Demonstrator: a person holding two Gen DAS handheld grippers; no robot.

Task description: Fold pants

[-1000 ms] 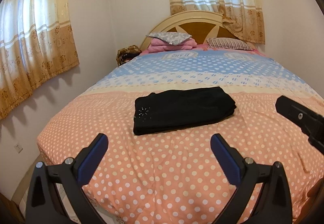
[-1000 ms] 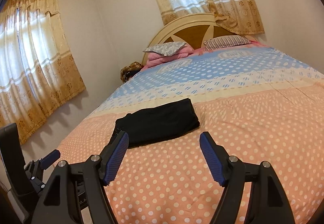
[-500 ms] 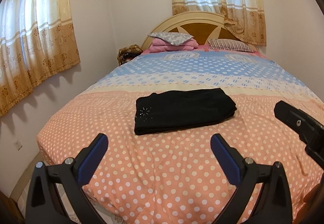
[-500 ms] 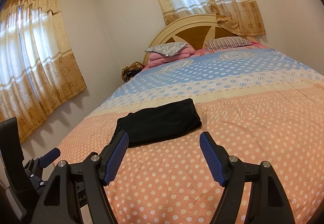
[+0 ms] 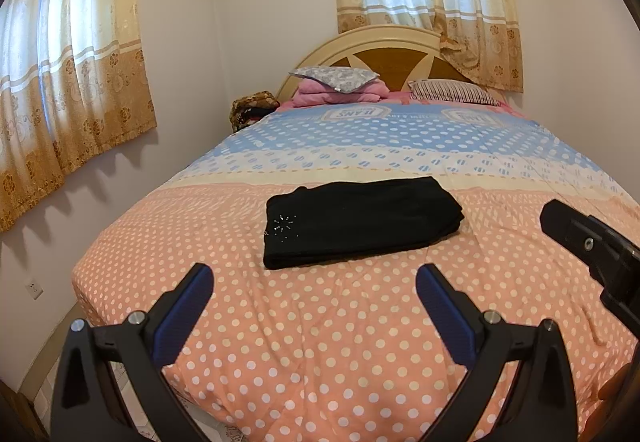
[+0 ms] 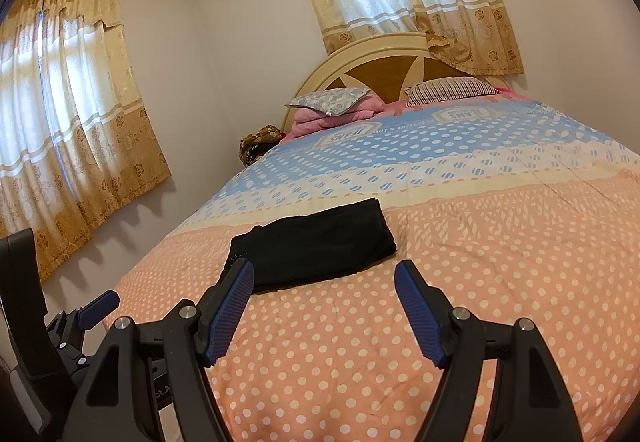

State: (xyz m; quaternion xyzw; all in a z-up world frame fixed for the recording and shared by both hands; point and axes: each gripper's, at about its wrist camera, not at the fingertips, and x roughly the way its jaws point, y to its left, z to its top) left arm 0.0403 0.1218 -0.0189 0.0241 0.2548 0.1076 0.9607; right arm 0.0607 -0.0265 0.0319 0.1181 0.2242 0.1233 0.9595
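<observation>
Black pants lie folded into a flat rectangle on the peach polka-dot part of the bed cover, with small sparkly studs near their left end. They also show in the right wrist view. My left gripper is open and empty, held above the bed's near end, short of the pants. My right gripper is open and empty, also short of the pants, to their right. Part of the right gripper's body shows at the right edge of the left wrist view.
The bed fills the room's middle, with pillows and pink bedding at the headboard. Curtained windows are on the left wall and behind the headboard. A brown bag sits beside the bed's far left corner.
Both grippers have drawn back and tilted slightly; the pants sit a little farther and higher in both views. The pants have not moved on the bed.
</observation>
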